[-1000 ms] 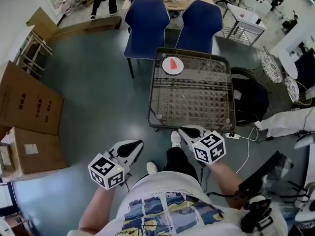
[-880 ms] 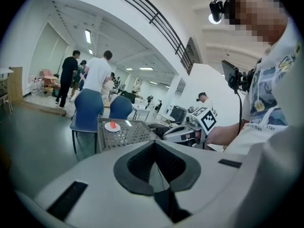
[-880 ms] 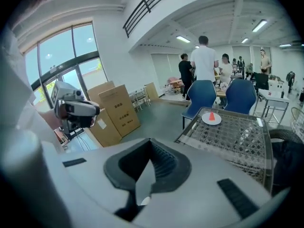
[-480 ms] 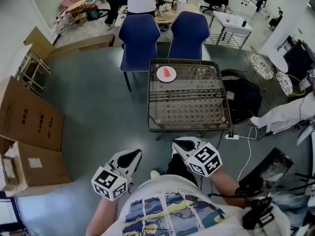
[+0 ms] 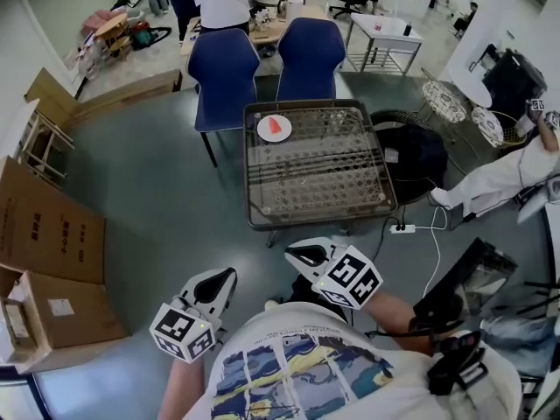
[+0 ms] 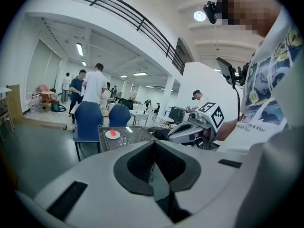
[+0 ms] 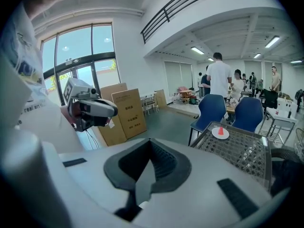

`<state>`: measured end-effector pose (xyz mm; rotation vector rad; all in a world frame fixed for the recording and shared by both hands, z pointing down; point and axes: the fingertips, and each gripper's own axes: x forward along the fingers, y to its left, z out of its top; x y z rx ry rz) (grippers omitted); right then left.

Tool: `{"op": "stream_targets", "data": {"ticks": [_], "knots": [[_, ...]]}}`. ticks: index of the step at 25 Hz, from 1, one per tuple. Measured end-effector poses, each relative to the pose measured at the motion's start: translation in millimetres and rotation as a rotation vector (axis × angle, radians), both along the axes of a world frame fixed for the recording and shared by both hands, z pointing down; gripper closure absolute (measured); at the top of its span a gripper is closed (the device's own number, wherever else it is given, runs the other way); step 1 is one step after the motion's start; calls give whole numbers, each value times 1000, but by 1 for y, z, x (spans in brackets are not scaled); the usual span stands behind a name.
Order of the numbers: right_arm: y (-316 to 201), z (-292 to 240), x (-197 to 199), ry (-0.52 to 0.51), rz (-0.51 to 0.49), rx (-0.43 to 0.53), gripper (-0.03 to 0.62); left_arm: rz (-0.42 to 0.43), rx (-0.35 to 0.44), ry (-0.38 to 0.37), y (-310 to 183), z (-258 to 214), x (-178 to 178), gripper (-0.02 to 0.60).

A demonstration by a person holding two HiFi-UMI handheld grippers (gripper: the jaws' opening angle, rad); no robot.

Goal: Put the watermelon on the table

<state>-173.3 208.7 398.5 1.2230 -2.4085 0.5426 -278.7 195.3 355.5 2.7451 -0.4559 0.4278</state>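
White left tool [image 5: 228, 275], right tool [image 5: 291, 252], closed, tilted down

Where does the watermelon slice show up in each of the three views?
Head view: watermelon slice upper centre, on a white plate at the far left corner of the table.
Left gripper view: small red spot left of centre, on the table.
Right gripper view: right of centre, at the table's far edge.
Shared landmark: the two blue chairs just behind the table, seen in all three views.
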Motion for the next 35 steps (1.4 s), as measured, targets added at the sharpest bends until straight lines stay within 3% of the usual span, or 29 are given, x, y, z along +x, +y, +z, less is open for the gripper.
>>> {"op": "stream_targets", "data": {"ticks": [13, 35], "knots": [[8, -11, -28, 12, -53, 17, 585, 27, -17, 13, 13, -2, -10, 572], [4, -3, -47, 24, -117, -5, 585, -21, -41, 12, 10, 8, -27, 572]]}}
